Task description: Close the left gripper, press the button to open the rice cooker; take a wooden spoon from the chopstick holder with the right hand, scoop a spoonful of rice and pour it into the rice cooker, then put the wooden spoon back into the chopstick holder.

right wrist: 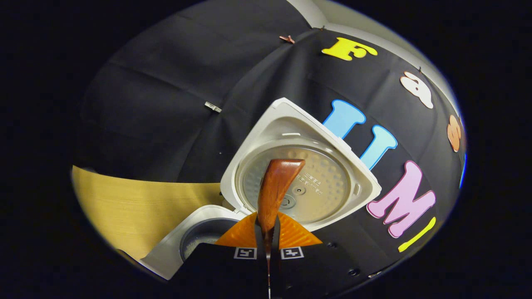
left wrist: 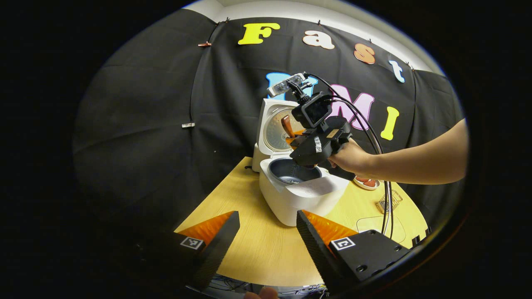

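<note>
Right gripper [right wrist: 266,232] is clamping the spoon [right wrist: 276,187] by its handle, both fingers pressed together on it; the bowl is sticking out ahead of the fingertips and tipped up toward the open lid [right wrist: 299,166]. In the left gripper view the right gripper [left wrist: 300,140] is hanging directly over the pot [left wrist: 291,171] of the cooker [left wrist: 299,195], a hand [left wrist: 351,158] gripping its body from behind. Judgement: the spoon is being held above the pot mouth so that anything falling off it lands inside; this looks like the pouring step or just around it. Whether rice is on the spoon cannot be told, as its hollow side is not visible. A pale patch is showing at the pot's floor below the right fingers, possibly rice, not certain. Left gripper [left wrist: 268,232] is sitting back from the cooker with fingers apart, nothing between them, bench [left wrist: 249,245] showing through the gap; probably parked clear so the right arm has room. Lid standing upright beyond the spoon means the button press is done. Writing: fine embossed lines on the lid's inner plate, too small to read; square coded markers on both grippers. No brand legible.
</note>
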### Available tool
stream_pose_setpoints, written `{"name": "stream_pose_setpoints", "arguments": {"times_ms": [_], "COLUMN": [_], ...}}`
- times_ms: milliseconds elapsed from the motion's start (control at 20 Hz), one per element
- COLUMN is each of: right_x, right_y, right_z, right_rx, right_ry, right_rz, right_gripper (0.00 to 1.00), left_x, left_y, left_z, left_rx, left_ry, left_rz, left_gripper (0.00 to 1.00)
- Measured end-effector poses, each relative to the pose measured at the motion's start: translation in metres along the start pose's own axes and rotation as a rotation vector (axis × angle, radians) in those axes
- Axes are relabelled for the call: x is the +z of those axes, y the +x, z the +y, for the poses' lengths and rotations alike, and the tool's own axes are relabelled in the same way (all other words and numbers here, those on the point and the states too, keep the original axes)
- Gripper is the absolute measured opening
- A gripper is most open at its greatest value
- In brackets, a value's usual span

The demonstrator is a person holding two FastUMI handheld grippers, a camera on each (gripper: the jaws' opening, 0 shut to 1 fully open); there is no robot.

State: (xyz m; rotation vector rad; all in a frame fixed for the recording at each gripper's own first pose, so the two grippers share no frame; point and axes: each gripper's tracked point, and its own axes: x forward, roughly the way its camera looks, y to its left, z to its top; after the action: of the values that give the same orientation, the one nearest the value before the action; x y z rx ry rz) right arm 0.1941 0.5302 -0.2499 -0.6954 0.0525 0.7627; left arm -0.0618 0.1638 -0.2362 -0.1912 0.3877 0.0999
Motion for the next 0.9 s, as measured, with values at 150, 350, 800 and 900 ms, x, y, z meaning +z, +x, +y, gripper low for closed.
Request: {"name": "stream_pose_setpoints", "arguments": {"times_ms": [150,350,800,900], "right_x": [-0.002,-0.013,-0.015,-0.022], "right_y": [0.001,-0.003,-0.057,-0.084], "right_z": [-0.009,-0.031,-0.113,-0.137], "right_rx": [-0.026,-0.064,-0.124,-0.15], "right_ry": [0.149,0.512,1.17,1.235], "right_rz": [0.021,0.076,-0.031,-0.07], "right_gripper": [0.06,0.06,0.06,0.06], "left_x": [0.0,-0.003,0.004,0.009], "left_y": [-0.003,-0.012,-0.023,-0.024], "left_z": [-0.003,-0.007,-0.032,-0.042], "left_rx": [0.002,0.0,-0.03,-0.048], "left_ry": [0.006,0.003,0.017,0.016], "left_rz": [-0.002,-0.007,-0.027,-0.035], "left_gripper": [0.95,0.95,0.95,0.95]}}
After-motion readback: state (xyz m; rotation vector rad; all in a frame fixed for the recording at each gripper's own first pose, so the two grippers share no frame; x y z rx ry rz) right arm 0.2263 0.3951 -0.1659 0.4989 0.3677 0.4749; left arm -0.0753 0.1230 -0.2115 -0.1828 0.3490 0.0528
